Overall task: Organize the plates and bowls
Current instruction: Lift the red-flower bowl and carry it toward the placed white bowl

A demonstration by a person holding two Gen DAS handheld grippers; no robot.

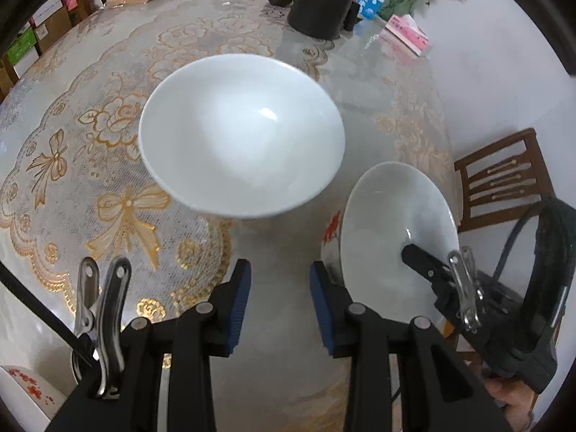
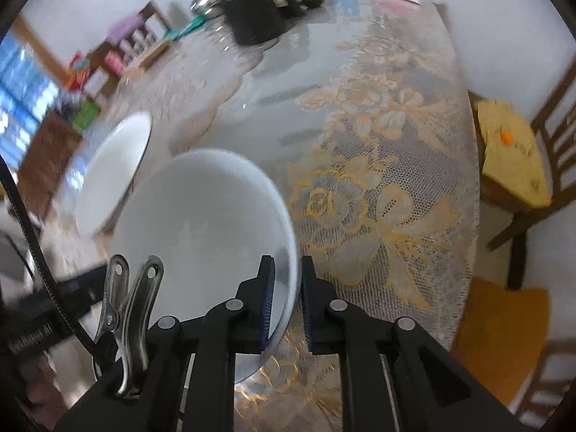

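Right gripper [image 2: 288, 302] pinches the fish-painted bowl's [image 2: 205, 230] rim, tilted beside the plain white bowl [image 1: 241, 135]; left gripper [image 1: 280, 306] gapes, holding nothing.

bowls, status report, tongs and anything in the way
Left tongs open, empty. Right tongs pinching rim of white bowl. Second bowl ahead on table. Path unobstructed.

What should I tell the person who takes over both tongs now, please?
Left tongs: open, empty, above the table.
Right tongs: closed on the rim of a white bowl with a red fish mark, held tilted near the table's edge.
A second, plain white bowl sits on the lace cloth, untouched.
Done: one bowl picked up.
Left: probably stack it with the plain bowl.
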